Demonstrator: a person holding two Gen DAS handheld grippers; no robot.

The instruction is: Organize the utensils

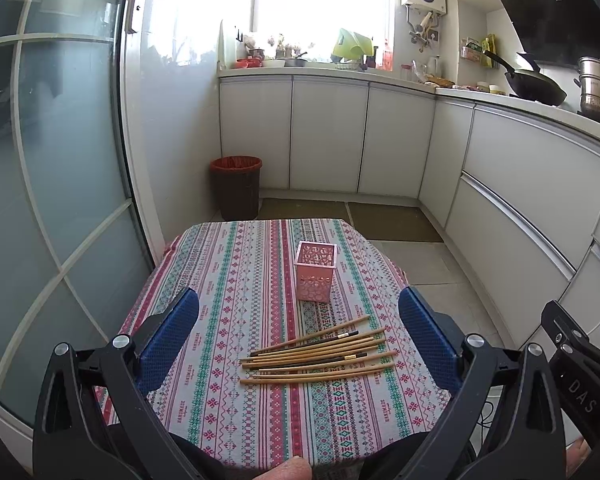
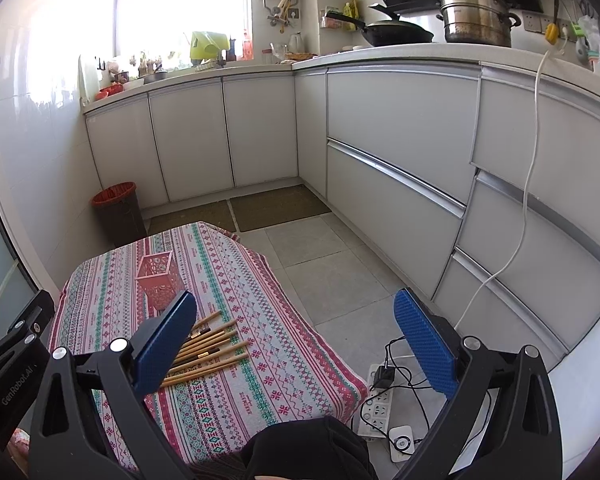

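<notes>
Chopsticks [image 2: 208, 346] beside pink holder [image 2: 159, 278]

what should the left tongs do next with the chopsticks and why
Probably lower the open left tongs onto the chopsticks and close on one: they lie loose on the tablecloth, and the pink holder behind them looks empty.

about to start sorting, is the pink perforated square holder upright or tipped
Upright: the pink perforated square holder stands on its base on the patterned tablecloth, open top up.

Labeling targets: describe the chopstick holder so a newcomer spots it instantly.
Find the small table with the striped patterned tablecloth. Beyond the loose pile of chopsticks stands the pink holder, upright and apart from them. It is the only box there: square, open-topped, with perforated walls.
</notes>
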